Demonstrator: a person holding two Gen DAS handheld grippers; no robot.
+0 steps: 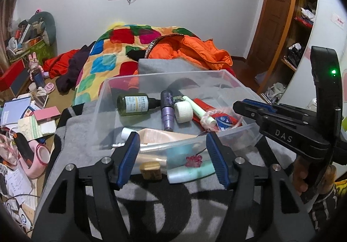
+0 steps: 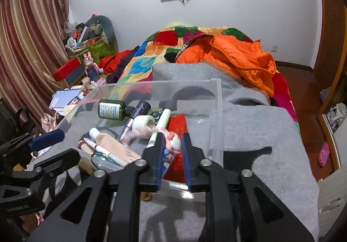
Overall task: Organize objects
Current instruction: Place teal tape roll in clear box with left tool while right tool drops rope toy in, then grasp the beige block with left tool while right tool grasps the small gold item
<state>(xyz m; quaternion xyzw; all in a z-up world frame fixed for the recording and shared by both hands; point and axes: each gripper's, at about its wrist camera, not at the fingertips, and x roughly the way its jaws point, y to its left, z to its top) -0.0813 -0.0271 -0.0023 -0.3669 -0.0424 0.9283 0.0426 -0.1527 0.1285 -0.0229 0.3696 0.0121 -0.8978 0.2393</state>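
A clear plastic bin [image 1: 229,81] [image 2: 216,112] sits on a grey blanket on the bed. It holds a green bottle [image 1: 132,105] [image 2: 111,109], a purple tube [image 1: 167,112], a white tape roll [image 1: 184,112] [image 2: 143,122], a pale green tube [image 1: 198,109], a red packet [image 1: 216,112] [image 2: 179,127] and a beige tube [image 1: 160,137]. My left gripper [image 1: 172,160] is open at the bin's near wall, above a wooden block [image 1: 150,170] and a mint tube [image 1: 190,173]. My right gripper [image 2: 172,148] is over the bin's right part, shut on a pink-and-white braided item [image 2: 173,141].
A colourful quilt [image 1: 108,55] and an orange jacket [image 1: 195,51] lie on the bed behind the bin. The floor at left is cluttered with books, boxes and toys [image 1: 28,116]. A wooden wardrobe [image 1: 282,25] stands at right.
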